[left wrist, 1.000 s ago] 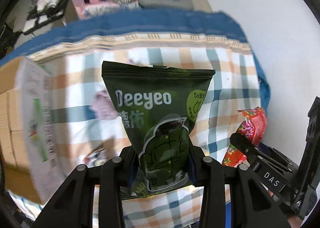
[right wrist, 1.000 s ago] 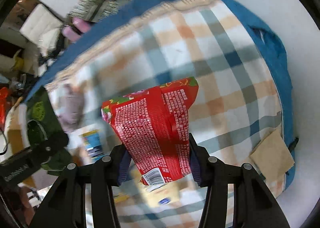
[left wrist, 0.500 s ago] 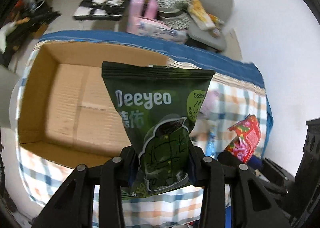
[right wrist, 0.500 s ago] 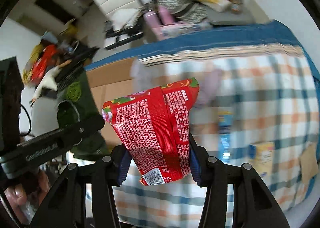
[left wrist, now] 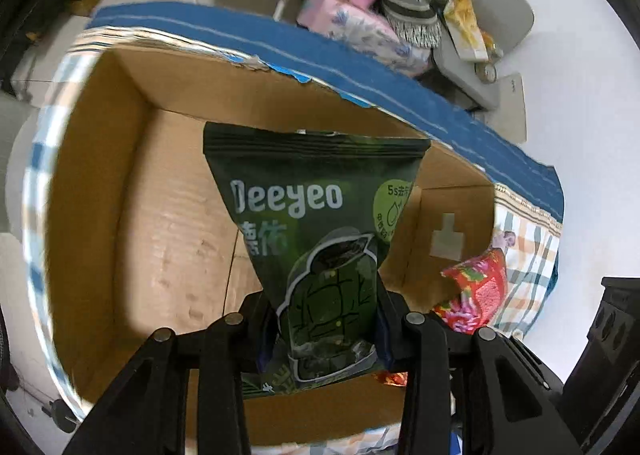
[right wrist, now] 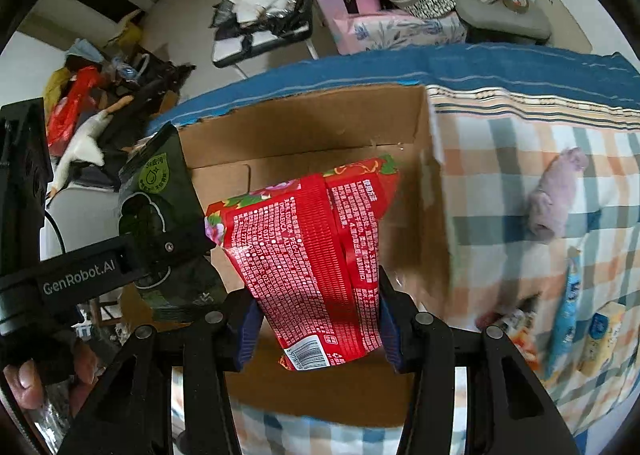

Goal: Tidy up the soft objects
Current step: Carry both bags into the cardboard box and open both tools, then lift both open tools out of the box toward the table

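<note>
My left gripper point(left wrist: 324, 329) is shut on a dark green Deeyeo pouch point(left wrist: 316, 227) and holds it above the open cardboard box point(left wrist: 168, 215). My right gripper point(right wrist: 318, 319) is shut on a red flowered packet point(right wrist: 316, 251) and holds it over the same box point(right wrist: 312, 127), near its right wall. The red packet also shows in the left wrist view point(left wrist: 476, 291) at the right. The green pouch and the left gripper show in the right wrist view point(right wrist: 160, 215) at the left. The box floor that shows is bare.
The box stands on a checked cloth point(right wrist: 520, 183) over a blue cover point(right wrist: 480, 63). On the cloth to the right lie a pinkish soft piece point(right wrist: 554, 199), a blue tube point(right wrist: 568, 315) and a small yellow carton point(right wrist: 602, 335). Chairs, bags and clutter stand behind.
Both grippers have swung left from over the checked cloth to over the cardboard box, each still holding its packet. The box now fills the middle of both views.
</note>
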A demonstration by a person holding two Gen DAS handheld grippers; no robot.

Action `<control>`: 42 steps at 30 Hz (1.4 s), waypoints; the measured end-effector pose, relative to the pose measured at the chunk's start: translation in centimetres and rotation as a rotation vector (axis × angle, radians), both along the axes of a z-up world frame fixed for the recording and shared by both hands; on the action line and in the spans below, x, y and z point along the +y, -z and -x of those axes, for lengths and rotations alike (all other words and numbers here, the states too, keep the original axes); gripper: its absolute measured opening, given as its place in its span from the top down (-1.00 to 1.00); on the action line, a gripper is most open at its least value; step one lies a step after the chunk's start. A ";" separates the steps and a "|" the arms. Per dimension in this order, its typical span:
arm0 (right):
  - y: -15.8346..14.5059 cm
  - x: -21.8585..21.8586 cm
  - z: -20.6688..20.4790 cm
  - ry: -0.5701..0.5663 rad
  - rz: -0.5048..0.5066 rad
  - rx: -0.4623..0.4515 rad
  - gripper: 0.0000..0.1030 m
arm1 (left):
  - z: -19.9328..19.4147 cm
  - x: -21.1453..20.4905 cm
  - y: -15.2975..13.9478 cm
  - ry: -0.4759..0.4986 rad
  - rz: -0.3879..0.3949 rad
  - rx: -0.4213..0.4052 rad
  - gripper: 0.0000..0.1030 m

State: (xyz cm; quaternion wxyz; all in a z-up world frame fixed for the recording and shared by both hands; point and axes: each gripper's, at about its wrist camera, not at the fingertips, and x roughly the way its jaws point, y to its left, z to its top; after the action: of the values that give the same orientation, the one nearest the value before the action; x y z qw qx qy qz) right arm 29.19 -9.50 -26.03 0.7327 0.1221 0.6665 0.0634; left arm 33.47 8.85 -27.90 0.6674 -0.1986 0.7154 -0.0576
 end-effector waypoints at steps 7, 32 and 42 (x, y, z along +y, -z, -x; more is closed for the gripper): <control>5.1 1.8 -3.7 0.002 0.077 0.052 -0.01 | -3.0 -1.0 4.1 0.060 0.036 0.065 0.30; 4.7 3.8 -5.0 -0.051 0.185 0.037 -0.98 | -1.8 -0.4 1.7 0.161 -0.181 -0.100 -0.87; 1.9 5.0 -0.9 -0.093 0.230 -0.020 -1.00 | 2.9 0.7 -1.8 0.164 -0.274 -0.224 -0.91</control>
State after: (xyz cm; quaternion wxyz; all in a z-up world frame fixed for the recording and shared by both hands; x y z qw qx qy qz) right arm 30.08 -4.46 -27.96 0.7447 0.0056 0.6671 0.0217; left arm 30.58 9.60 -26.08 0.7566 -0.0391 0.6517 -0.0354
